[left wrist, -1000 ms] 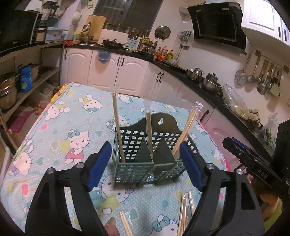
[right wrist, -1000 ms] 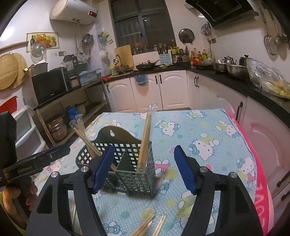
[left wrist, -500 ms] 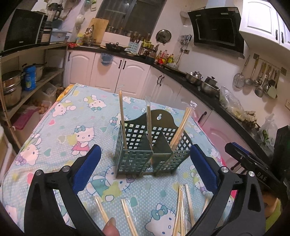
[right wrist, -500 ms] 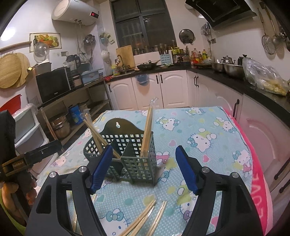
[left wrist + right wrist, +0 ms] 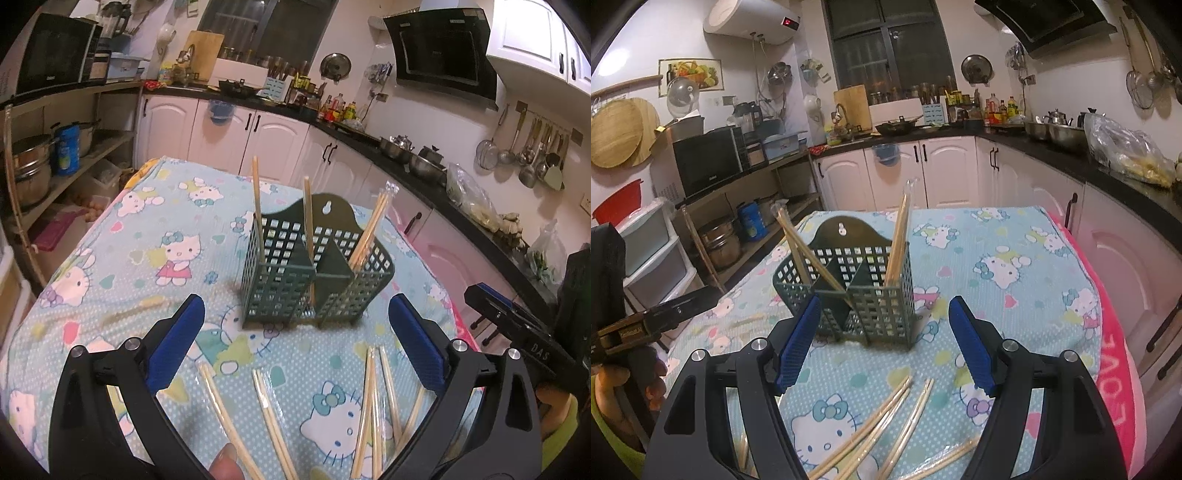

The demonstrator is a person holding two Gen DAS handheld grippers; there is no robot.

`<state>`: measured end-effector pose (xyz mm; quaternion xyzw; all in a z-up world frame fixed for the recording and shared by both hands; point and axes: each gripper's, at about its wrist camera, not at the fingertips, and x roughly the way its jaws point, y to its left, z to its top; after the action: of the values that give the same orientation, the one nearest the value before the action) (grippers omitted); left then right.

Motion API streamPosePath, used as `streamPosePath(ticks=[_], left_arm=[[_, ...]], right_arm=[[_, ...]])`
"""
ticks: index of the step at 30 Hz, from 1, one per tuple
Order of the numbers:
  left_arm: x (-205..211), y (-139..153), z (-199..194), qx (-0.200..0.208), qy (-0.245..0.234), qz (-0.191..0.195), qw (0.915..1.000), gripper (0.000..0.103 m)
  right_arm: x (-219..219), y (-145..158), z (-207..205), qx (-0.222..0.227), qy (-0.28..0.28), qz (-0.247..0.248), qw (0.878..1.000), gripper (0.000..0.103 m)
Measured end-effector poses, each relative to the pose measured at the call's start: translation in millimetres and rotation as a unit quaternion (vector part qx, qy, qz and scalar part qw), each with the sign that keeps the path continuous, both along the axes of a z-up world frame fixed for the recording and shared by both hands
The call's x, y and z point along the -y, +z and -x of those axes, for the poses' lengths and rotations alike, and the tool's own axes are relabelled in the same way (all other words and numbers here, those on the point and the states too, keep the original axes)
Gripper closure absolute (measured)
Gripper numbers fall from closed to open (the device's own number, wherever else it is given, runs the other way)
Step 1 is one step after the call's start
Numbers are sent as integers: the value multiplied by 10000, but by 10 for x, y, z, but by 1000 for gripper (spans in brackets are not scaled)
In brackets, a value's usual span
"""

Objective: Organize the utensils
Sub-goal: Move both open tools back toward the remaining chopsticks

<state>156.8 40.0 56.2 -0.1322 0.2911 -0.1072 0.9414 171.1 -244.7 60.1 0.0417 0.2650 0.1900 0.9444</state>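
Note:
A dark green lattice utensil holder (image 5: 314, 273) stands on the Hello Kitty tablecloth (image 5: 147, 240); it also shows in the right wrist view (image 5: 857, 291). Wrapped chopstick pairs (image 5: 258, 206) stand upright in its compartments. Several wrapped chopsticks (image 5: 373, 402) lie loose on the cloth in front of it, also seen in the right wrist view (image 5: 879, 424). My left gripper (image 5: 295, 343) is open and empty, a little in front of the holder. My right gripper (image 5: 882, 343) is open and empty, just in front of the holder.
The table's right edge carries a pink towel (image 5: 1115, 350). Kitchen counters (image 5: 424, 162) and white cabinets (image 5: 258, 140) surround the table. Open shelves with pots (image 5: 33, 166) stand at the left. The right gripper's body (image 5: 517, 332) shows at the right of the left wrist view.
Both grippers have drawn back from the holder, so it looks smaller and farther. More loose chopsticks on the cloth have come into view below the fingers.

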Motion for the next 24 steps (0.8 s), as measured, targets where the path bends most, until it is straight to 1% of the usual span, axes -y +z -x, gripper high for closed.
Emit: streamPosePath(ticks=[8,12,13,19,21,24], left_arm=[[39,-162,68,-185,-40,-69,9998,12],[71,-253,80,-291,-73,-91,9995,12],[83,-281,80,-322,-83,-100,9994,12],[158,-415,74,-516,-129,-126,9985,12],[178,-467,63,-591,-152,-133,9980,12],[219,-553,54,-698,-191,-162,9972,15]], right_arm=[[21,-192,63,-245,24,42,9997,34],[20,-292,75,-378,38,87,9992,43],[20,-315,74,-415,43,94,9991,47],[45,-531,49,-724,54,182,9972,64],[60,-591,37,-798,60,200,9966,66],[64,-651,28,-875,75,224,9959,71]])
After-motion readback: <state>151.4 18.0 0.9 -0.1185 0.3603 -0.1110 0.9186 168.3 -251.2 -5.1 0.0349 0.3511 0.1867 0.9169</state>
